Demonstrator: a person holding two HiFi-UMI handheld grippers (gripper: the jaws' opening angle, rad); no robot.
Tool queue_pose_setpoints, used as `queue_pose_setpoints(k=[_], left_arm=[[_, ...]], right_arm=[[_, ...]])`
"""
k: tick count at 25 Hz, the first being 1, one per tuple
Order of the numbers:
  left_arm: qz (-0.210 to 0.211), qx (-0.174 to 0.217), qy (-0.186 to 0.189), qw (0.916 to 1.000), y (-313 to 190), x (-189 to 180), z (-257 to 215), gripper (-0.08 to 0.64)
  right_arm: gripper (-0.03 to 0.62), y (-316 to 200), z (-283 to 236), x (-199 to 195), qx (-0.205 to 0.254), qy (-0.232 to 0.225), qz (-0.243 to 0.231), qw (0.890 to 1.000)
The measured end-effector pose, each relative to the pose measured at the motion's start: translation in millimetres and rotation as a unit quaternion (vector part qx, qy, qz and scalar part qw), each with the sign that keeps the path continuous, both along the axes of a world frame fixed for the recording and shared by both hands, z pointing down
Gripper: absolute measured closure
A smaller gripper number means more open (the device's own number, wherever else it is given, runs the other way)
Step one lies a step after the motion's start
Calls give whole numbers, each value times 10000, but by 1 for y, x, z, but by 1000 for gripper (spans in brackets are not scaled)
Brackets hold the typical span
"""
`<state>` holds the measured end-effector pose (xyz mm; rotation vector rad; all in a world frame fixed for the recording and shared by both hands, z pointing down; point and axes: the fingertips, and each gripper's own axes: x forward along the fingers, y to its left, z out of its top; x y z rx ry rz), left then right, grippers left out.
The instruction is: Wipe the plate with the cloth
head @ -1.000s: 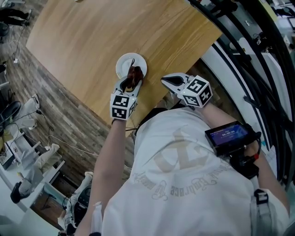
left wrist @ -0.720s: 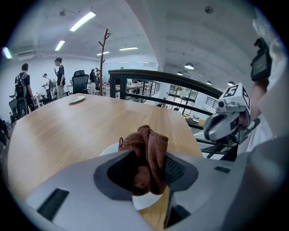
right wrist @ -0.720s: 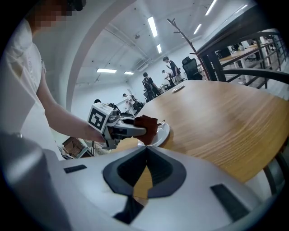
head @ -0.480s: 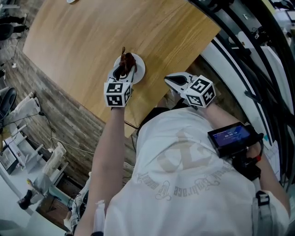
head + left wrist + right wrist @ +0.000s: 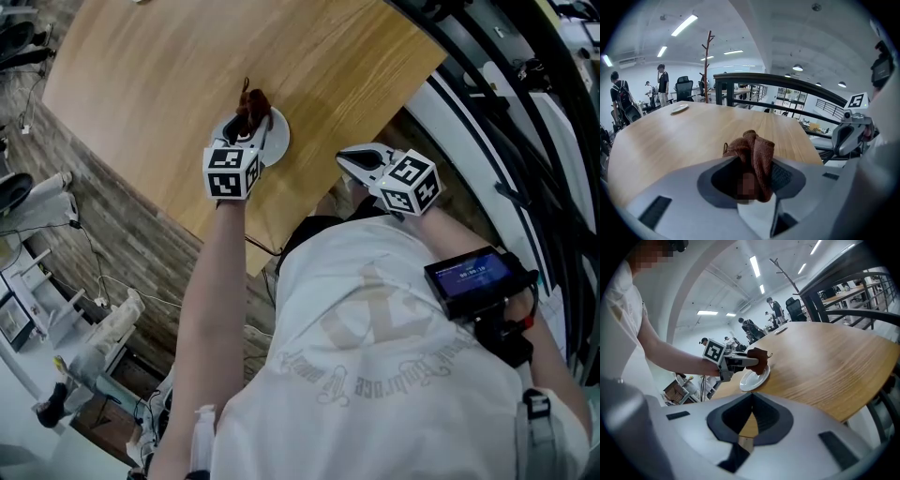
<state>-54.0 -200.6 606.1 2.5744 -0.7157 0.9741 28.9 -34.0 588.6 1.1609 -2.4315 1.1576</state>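
Plate (image 5: 279,138) sat upper centre on the tabletop (image 5: 319,56), with the left gripper (image 5: 246,127) fingers clamped on the brown cloth (image 5: 253,106) at its rim. Right gripper (image 5: 354,161) fingers were together, empty.

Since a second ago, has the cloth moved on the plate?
Yes. The cloth slid from the plate's near side to its far rim, away from the person.

A person in dark clothes (image 5: 662,82) is standing by an office chair (image 5: 684,89) beyond the wooden table (image 5: 670,136). A bare coat stand (image 5: 708,61) is rising behind it, and ceiling lights (image 5: 684,24) are glowing overhead.
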Motion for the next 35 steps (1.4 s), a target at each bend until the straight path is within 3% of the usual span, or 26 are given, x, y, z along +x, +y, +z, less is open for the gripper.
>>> queue_pose_setpoints(k=[7, 17, 28, 35], left_arm=[[164, -229, -31, 9996, 45, -7, 4, 391], [497, -30, -21, 9988, 92, 17, -13, 391], [201, -33, 99, 9997, 43, 33, -5, 391], [-32, 189, 69, 9998, 8, 34, -11, 391]], right_arm=[[578, -4, -3, -7, 24, -39, -28, 10000], [578, -1, -8, 6, 54, -85, -3, 9999], [578, 1, 3, 19, -94, -59, 178, 9998], [578, 1, 2, 23, -115, -23, 169, 9998]])
